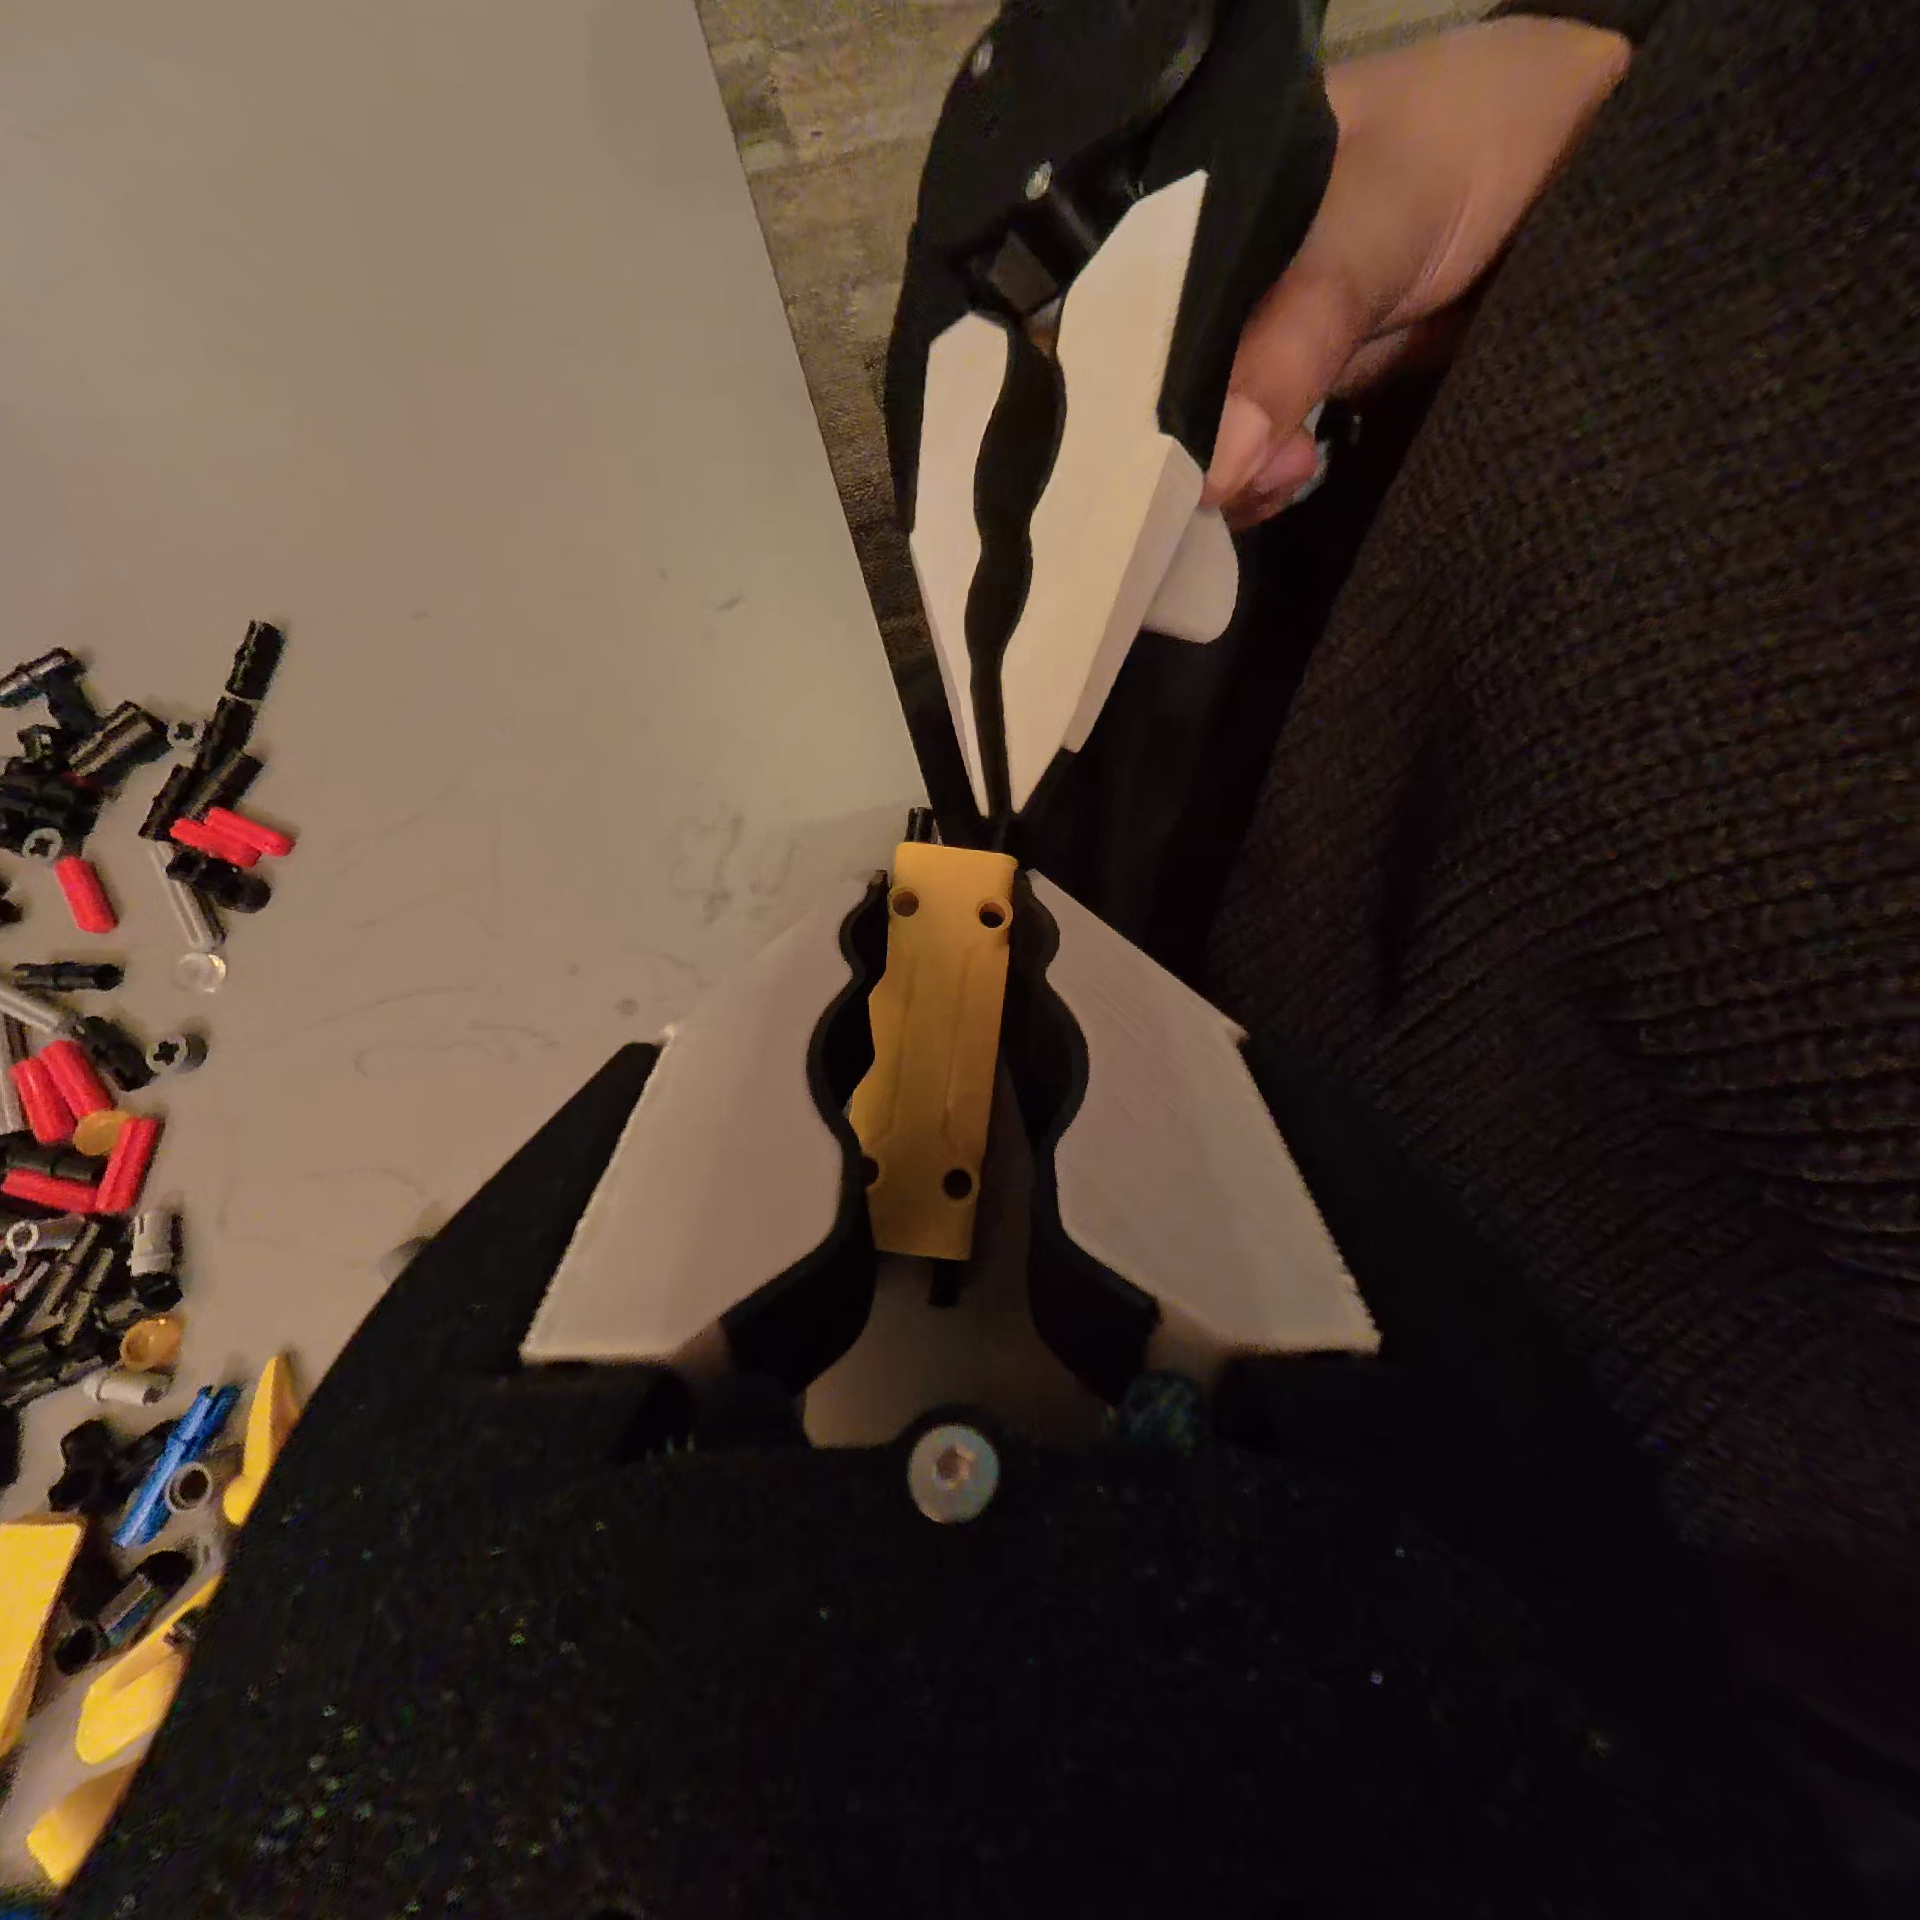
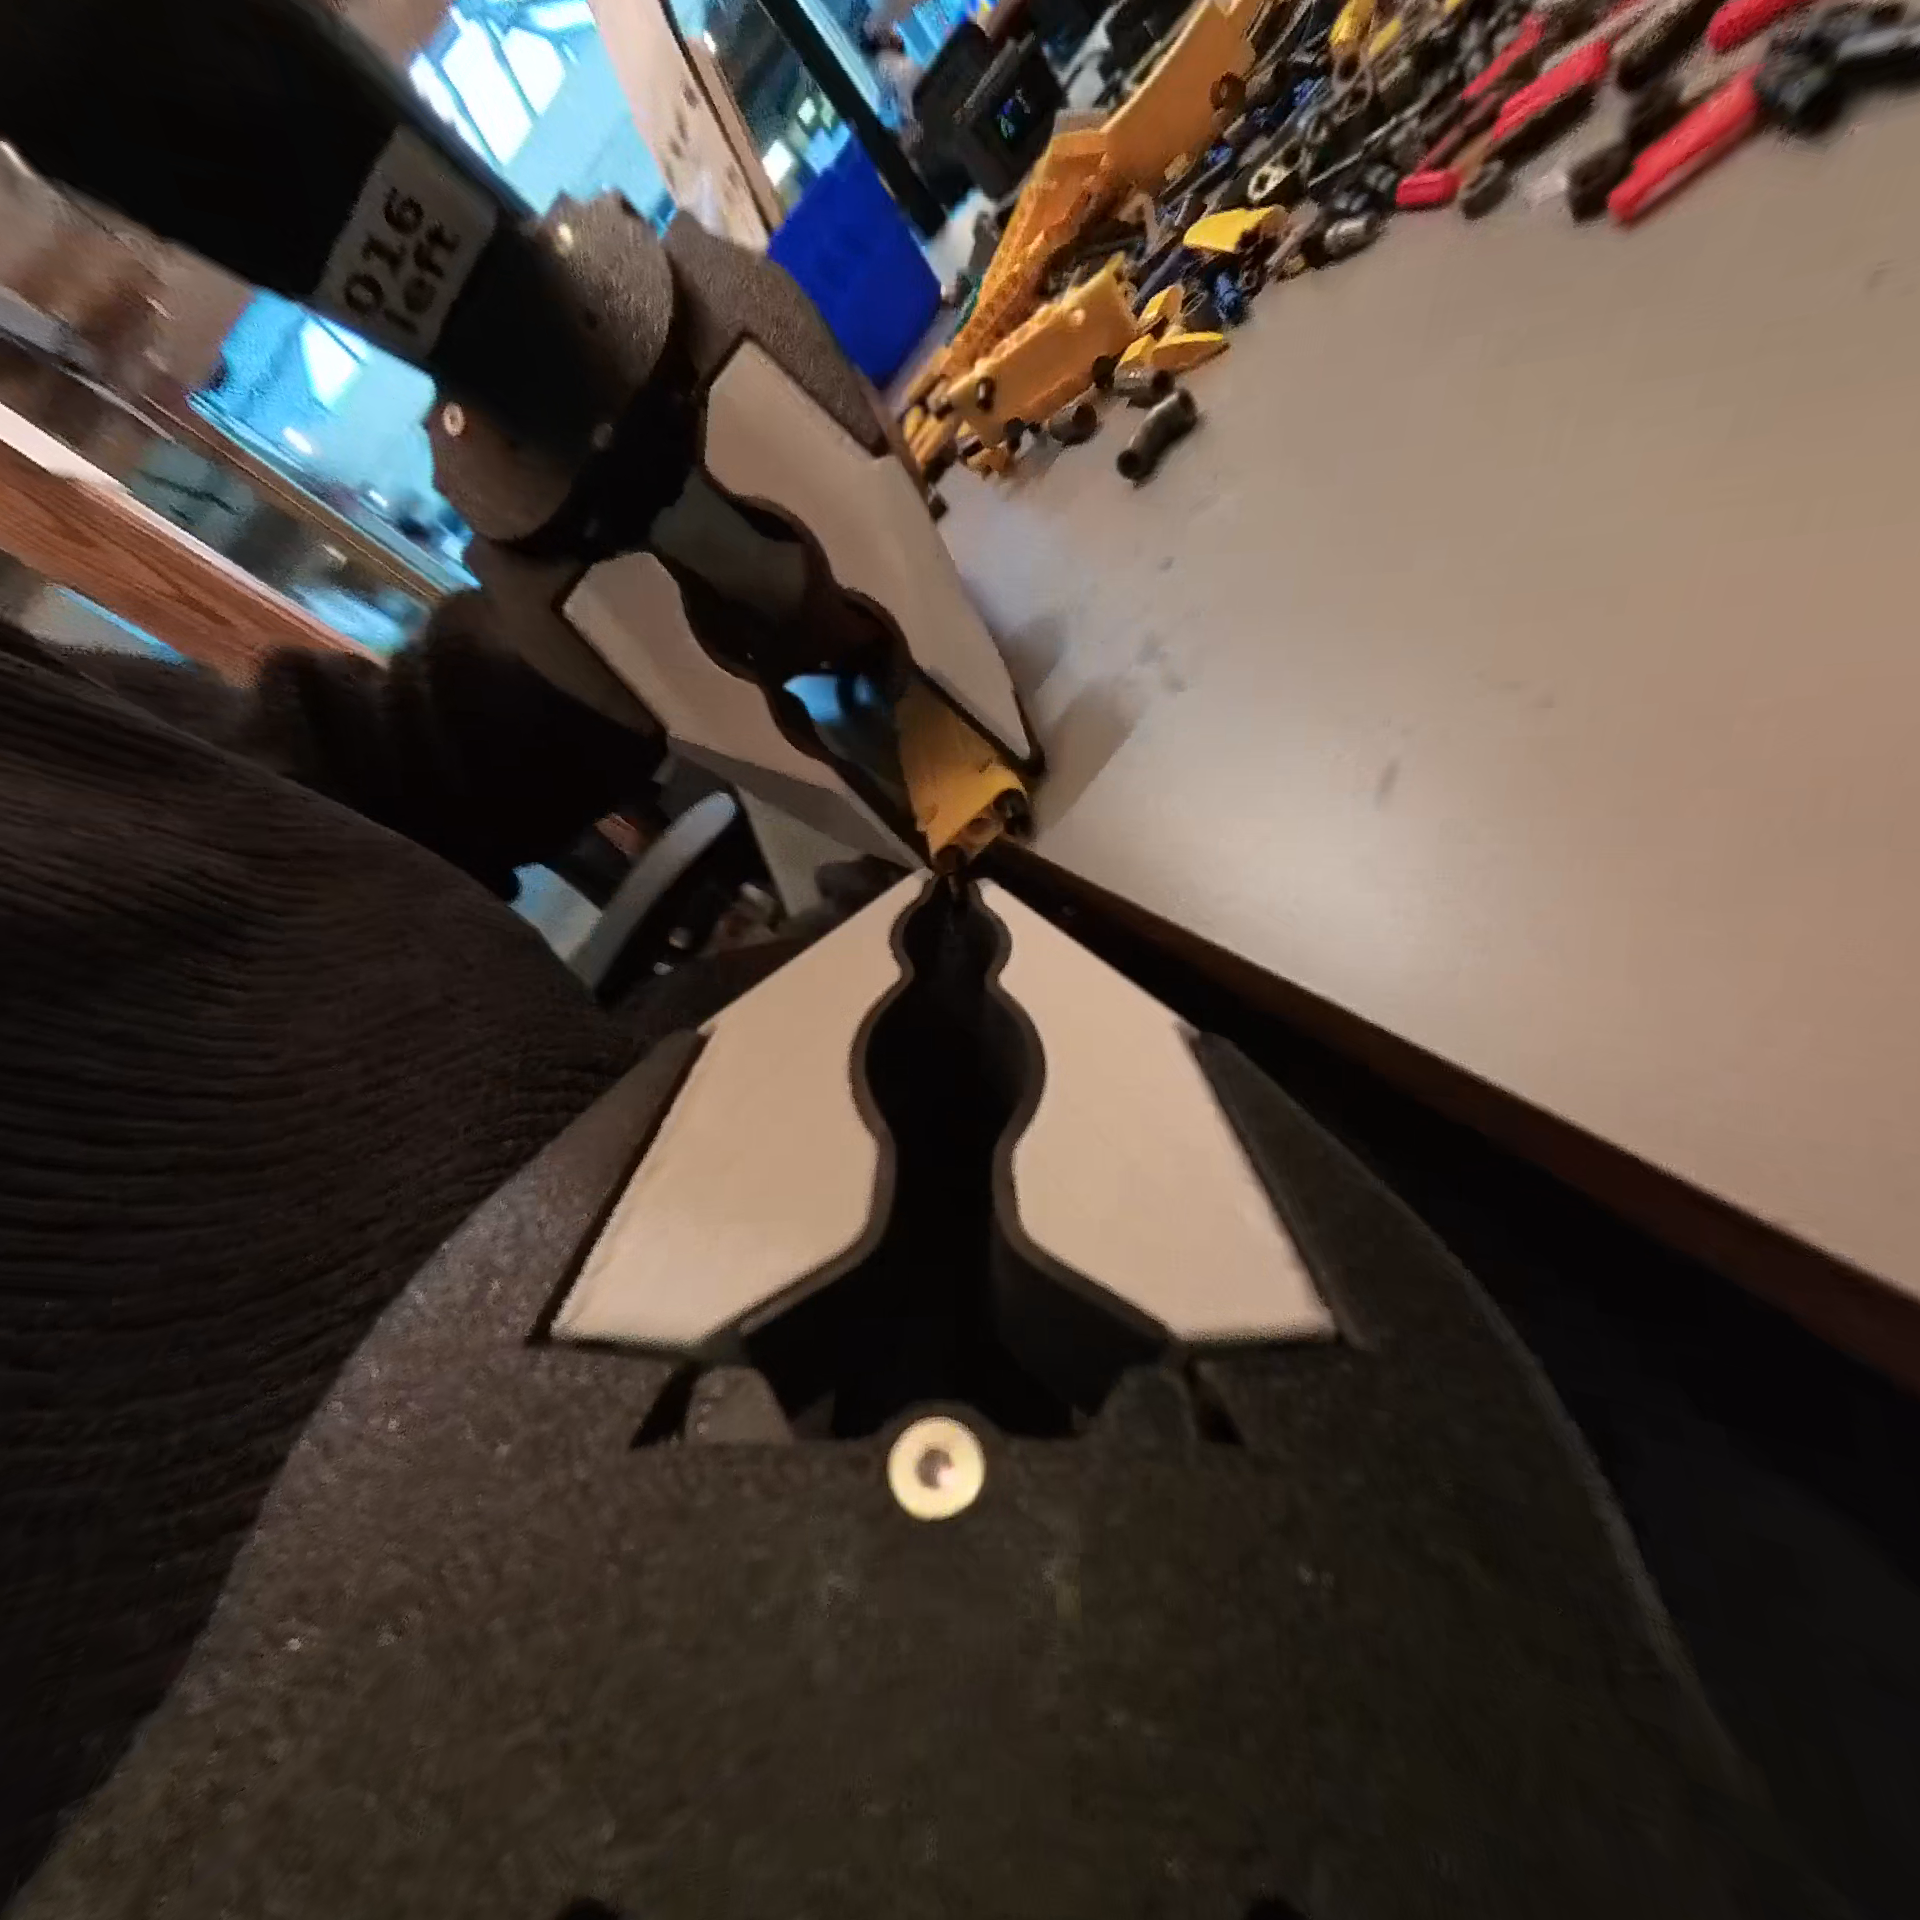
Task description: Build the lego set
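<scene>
My left gripper (image 1: pixel 951 883) is shut on a yellow panel piece (image 1: pixel 935 1049) with small round holes, held lengthwise between its fingers just off the grey table's (image 1: pixel 468 468) edge. A short black pin (image 1: pixel 920 826) sticks out of the piece's far end. My right gripper (image 1: pixel 985 816), held by a hand (image 1: pixel 1403 260), comes in from above with its jaws closed and its tips against that far end. In the right wrist view its tips (image 2: pixel 951 883) meet the yellow piece (image 2: pixel 961 790) held by the left gripper (image 2: pixel 987 805). Whether the tips pinch anything small is hidden.
A pile of small black, red, grey, blue and yellow building parts (image 1: pixel 104 1091) lies on the table at the left; it also shows far off in the right wrist view (image 2: pixel 1195 291). A dark knit sleeve (image 1: pixel 1558 935) fills the right side. A blue bin (image 2: pixel 852 270) stands beyond the table.
</scene>
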Motion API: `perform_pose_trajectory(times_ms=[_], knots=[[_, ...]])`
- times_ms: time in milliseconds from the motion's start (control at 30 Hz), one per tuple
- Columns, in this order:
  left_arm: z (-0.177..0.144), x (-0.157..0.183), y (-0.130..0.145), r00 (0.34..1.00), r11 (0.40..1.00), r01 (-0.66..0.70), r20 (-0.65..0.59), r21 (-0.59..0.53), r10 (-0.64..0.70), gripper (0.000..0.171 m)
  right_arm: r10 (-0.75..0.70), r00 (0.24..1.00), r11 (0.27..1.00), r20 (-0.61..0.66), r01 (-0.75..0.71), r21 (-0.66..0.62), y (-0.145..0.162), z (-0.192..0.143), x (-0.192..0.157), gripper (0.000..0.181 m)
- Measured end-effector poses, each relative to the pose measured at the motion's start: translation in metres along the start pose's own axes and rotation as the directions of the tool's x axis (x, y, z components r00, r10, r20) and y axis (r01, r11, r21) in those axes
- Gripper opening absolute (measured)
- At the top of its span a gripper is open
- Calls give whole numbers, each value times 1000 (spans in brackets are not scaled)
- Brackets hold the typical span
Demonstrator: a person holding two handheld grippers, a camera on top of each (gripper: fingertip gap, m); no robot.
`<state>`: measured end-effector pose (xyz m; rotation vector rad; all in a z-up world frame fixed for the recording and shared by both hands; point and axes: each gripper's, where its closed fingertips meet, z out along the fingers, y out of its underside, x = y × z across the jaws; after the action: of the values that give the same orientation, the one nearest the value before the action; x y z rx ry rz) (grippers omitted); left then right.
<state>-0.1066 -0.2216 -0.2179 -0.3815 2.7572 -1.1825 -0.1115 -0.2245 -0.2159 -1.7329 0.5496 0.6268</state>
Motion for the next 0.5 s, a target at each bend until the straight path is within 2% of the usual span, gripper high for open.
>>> perform_pose_trajectory(times_ms=[133,267,300,500], knots=[[0,1,0,999,1000,-16,-28,1,16,23,-219,972,974,-83,213,-78,0,0,-2,3],[0,3,0,998,1000,-19,-58,2,19,23,-374,925,926,-64,369,-79,1,0,-4,9],[0,3,0,998,1000,-16,-67,2,16,23,-419,906,907,-58,415,-70,1,0,-4,4],[-1,4,0,996,1000,-5,-93,1,5,23,-666,742,745,-71,660,-97,2,0,-5,4]])
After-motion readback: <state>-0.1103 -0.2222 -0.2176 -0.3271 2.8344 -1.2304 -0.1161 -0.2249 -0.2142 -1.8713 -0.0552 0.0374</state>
